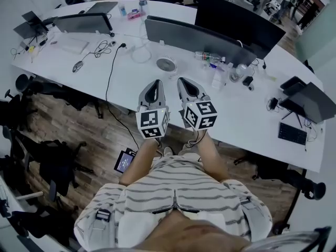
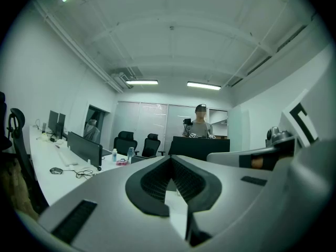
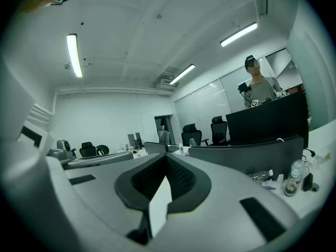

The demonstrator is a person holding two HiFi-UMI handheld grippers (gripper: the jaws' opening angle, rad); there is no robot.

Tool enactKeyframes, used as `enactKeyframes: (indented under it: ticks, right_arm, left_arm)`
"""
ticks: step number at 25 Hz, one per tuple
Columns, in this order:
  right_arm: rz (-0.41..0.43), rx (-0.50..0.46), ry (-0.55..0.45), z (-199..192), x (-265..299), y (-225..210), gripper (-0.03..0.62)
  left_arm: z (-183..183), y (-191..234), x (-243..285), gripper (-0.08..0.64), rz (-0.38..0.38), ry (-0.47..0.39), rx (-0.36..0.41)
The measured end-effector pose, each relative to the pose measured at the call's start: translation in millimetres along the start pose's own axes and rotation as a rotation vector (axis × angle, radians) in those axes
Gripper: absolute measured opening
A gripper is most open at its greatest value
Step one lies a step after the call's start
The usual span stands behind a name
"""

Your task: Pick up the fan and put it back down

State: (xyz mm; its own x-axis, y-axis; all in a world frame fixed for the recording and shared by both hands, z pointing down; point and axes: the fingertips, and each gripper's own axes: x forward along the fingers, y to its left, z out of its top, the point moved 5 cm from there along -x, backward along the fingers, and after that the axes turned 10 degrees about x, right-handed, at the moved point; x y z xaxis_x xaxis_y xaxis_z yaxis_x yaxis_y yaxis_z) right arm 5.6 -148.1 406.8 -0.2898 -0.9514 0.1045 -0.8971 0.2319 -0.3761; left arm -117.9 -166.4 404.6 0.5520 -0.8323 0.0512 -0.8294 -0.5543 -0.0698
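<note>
over the near part of the long white bench point(image 1: 94, 83), the left hand-held gripper point(image 1: 153, 88) and the right hand-held gripper point(image 1: 186, 85) are held side by side, both pointed roughly level toward the row of dark flat monitors point(image 1: 194, 38). in each gripper view the grey jaws are seen pressed together with nothing between them, so both are clenched and empty. just beyond the tips, about in line with the gap between the two, the small round white desk fan point(image 1: 166, 64) is found on the bench, close in front of the nearest monitor's back and apart from both grippers; the pick-up is judged not yet begun. a clear plastic bottle point(image 1: 207, 56) is seen lying to the fan's right, and a thin black cable point(image 1: 109, 75) is trailed over the bench edge to its left.

the fan is judged light and rigid, with a plastic shell and a slotted grille that could flex or crack if squeezed hard; its smooth casing is likely a little slippery. whether it stands on a base or lies flat cannot be told from above. a hold is best taken across the outer rim or base, not on the grille, once the jaws are opened.
</note>
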Motion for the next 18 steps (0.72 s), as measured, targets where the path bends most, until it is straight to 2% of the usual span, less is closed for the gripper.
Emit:
enactKeyframes:
  ticks: [9,18]
  right_arm:
    - [0.018,-0.001,0.040,6,39,-47,0.011]
    - [0.049,-0.052,0.128,-2,85,-86,0.011]
  left_arm:
    - [-9,4,41,0.008,0.021,0.026,0.018]
    - [-14,5,69,0.008,0.060,0.039,0.016]
